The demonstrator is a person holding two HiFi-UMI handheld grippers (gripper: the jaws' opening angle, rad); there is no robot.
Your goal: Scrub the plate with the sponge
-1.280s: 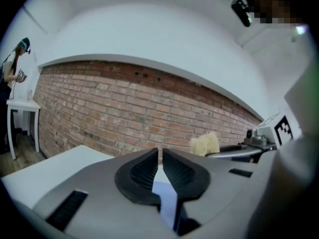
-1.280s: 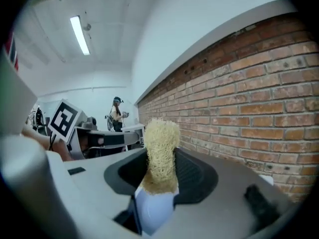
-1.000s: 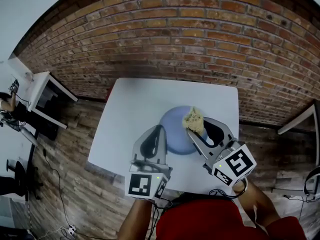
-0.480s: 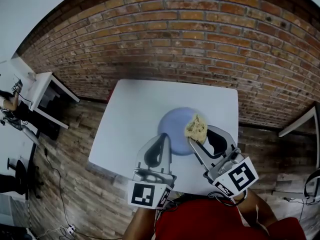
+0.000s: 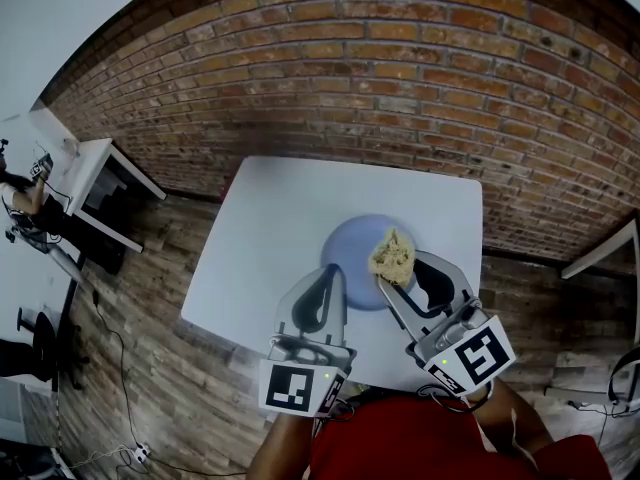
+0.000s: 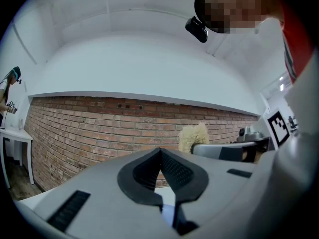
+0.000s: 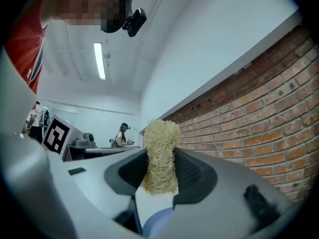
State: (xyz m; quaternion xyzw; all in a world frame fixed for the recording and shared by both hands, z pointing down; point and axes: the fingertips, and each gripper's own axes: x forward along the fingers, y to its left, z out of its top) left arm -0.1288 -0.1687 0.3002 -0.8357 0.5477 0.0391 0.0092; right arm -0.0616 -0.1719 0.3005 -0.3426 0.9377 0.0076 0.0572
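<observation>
Yellowish and fibrous, one sponge (image 5: 391,256) stood pinched upright between the jaws of the right gripper (image 5: 386,274), raised over the right half of the single blue plate (image 5: 348,253). That gripper pointed roughly level, away from the person. Beside it the left gripper (image 5: 331,271), jaws clenched together and empty, pointed level over the plate's near left rim. The plate rested on the one white desk (image 5: 265,223).

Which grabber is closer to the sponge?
Right. The right gripper clamps the sponge over the plate; the left gripper, shut and empty, sits to the sponge's left at the plate's edge.
</observation>
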